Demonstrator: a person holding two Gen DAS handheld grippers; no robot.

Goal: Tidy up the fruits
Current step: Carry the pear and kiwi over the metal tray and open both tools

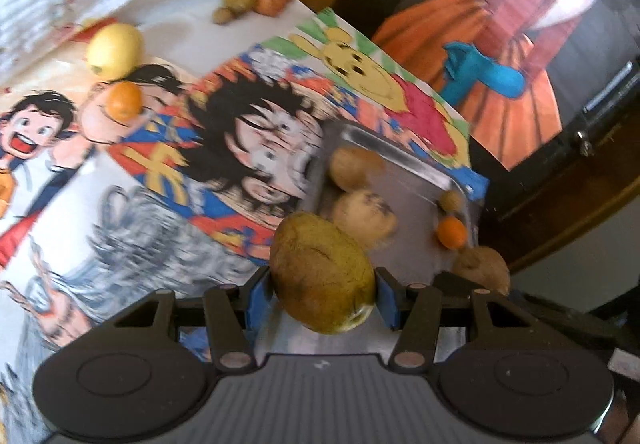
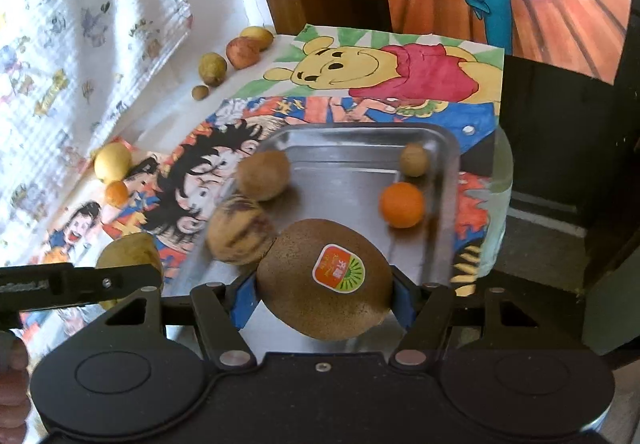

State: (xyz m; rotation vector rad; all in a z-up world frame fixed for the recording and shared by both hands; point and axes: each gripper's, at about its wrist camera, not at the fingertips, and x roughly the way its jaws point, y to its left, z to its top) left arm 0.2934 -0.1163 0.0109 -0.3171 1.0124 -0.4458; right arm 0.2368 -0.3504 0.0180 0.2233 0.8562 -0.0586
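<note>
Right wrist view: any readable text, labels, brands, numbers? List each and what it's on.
Sticker on the kiwi held in the right gripper: two large white characters plus small print, too blurred to read.
Patterned wall covering: small cartoon logos, too small to read.
Comic print under the metal tray: yellow lettering-like shapes, not legible.
Nothing else carries text.

One rectangular metal tray (image 2: 352, 142) at frame centre; two small orange citrus fruits (image 2: 401, 204) (image 2: 116, 193); two black two-finger grippers (image 2: 322, 290) (image 1: 322, 290) along the bottom.

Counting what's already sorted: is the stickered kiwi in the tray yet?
Not yet. The kiwi is clamped in the right claw, over the metal tray's near edge.
</note>
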